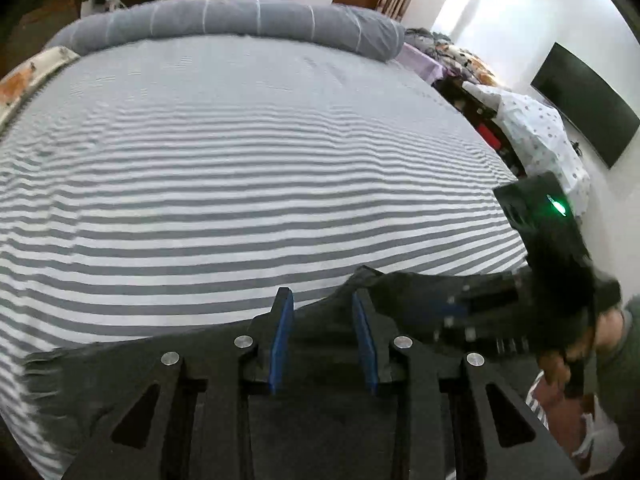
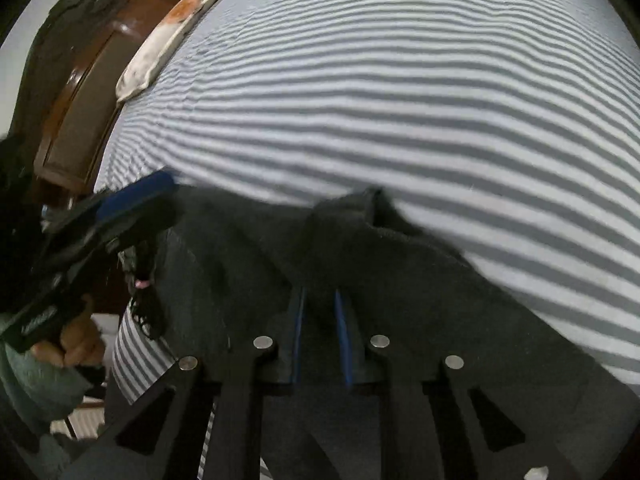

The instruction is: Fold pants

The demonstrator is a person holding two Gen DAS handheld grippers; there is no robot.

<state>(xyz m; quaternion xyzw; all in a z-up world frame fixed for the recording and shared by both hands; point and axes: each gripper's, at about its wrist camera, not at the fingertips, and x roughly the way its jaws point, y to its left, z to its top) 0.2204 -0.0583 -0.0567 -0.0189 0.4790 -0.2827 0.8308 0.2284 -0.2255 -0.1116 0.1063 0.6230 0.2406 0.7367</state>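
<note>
Dark grey pants (image 1: 80, 380) lie at the near edge of a bed with a grey-and-white striped sheet (image 1: 240, 160). My left gripper (image 1: 322, 294) hangs over them, its blue pads (image 1: 282, 340) wide apart, with flat cloth under the gap. In the right wrist view the pants (image 2: 440, 280) are bunched up between the blue pads (image 2: 343, 332) of my right gripper (image 2: 320, 300), which is shut on that fold. The left gripper (image 2: 160, 200) shows blurred at the pants' left edge. The right gripper (image 1: 400, 284) appears blurred on the pants at the right.
A rolled grey blanket (image 1: 240, 16) lies across the far end of the bed. A patterned pillow (image 2: 168, 36) rests by a wooden headboard (image 2: 80, 80). Beyond the right edge are cluttered furniture under dotted cloth (image 1: 536, 136) and a wall screen (image 1: 588, 120). A person's hand (image 2: 76, 344) holds the left gripper.
</note>
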